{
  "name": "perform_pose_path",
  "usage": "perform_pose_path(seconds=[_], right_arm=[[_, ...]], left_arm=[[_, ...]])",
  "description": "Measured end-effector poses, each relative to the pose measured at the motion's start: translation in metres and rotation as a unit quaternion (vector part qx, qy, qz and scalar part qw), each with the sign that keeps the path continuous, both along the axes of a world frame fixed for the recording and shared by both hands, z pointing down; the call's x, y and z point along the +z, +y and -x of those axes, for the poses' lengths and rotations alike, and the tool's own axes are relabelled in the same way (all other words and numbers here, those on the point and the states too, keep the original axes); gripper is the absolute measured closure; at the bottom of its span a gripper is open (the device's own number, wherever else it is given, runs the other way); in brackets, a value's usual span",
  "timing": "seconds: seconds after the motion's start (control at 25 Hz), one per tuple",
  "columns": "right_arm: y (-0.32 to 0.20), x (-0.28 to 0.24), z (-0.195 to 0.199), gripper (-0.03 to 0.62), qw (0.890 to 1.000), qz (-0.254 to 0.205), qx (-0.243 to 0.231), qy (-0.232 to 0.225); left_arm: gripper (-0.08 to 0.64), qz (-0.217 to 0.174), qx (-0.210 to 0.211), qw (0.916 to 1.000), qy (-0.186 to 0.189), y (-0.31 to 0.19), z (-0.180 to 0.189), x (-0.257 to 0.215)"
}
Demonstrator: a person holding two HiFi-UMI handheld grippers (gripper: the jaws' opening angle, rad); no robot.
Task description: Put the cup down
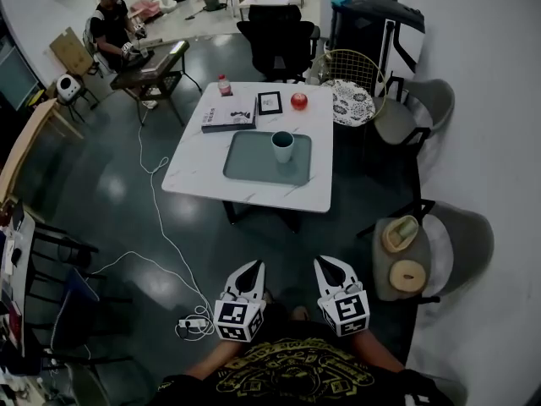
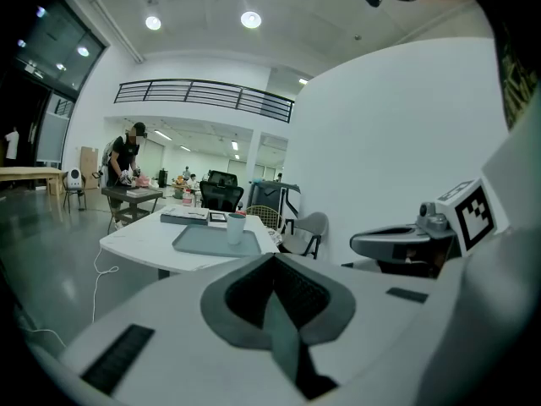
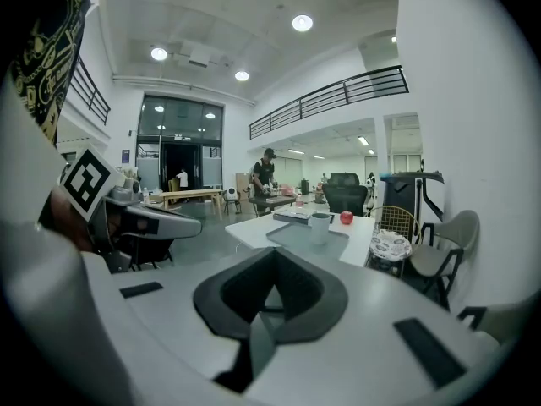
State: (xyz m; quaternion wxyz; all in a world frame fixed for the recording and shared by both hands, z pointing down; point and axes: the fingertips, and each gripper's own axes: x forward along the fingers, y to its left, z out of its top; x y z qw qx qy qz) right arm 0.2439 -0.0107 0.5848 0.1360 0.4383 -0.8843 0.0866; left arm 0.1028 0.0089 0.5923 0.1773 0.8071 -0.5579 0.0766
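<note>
Room: open hall with a dark glossy floor. A white table [image 1: 203,172] stands ahead of me, and I place everything against it.

- Cup [image 1: 282,146]: upright on the grey tray [image 1: 245,163] at the table's middle. Nothing touches it.
- Other stock on the table's far side: a book [image 1: 228,115] and a red apple [image 1: 298,101].
- Task status: I judge the setting-down done, since the cup rests on its own and neither tool holds it. I see nothing left to do except perhaps backing away.
- Left gripper [image 1: 251,266]: well short of the table's near edge, low by my operator's body. It points toward the table and slightly down, with jaws pressed together and nothing between them.
- Right gripper [image 1: 328,262]: just beside the left and equally far from the table, with the same aim. Its jaws are fully closed and empty.
</note>
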Motion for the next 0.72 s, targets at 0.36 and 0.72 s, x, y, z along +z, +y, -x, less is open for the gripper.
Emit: perform_pose_path(seconds=[0.36,0.72], right_arm=[[-0.019,-0.006,0.013,0.588,1.0,-0.001,-0.002,-0.004],[-0.019,0.002,0.001,0.588,1.0,0.003,-0.007,-0.009]], left_arm=[[0.549,-0.001,0.004,1.0,-0.002,-0.025,0.008,-0.004],[0.549,0.003,0.006,1.0,-0.005,-0.025,-0.004,-0.004]])
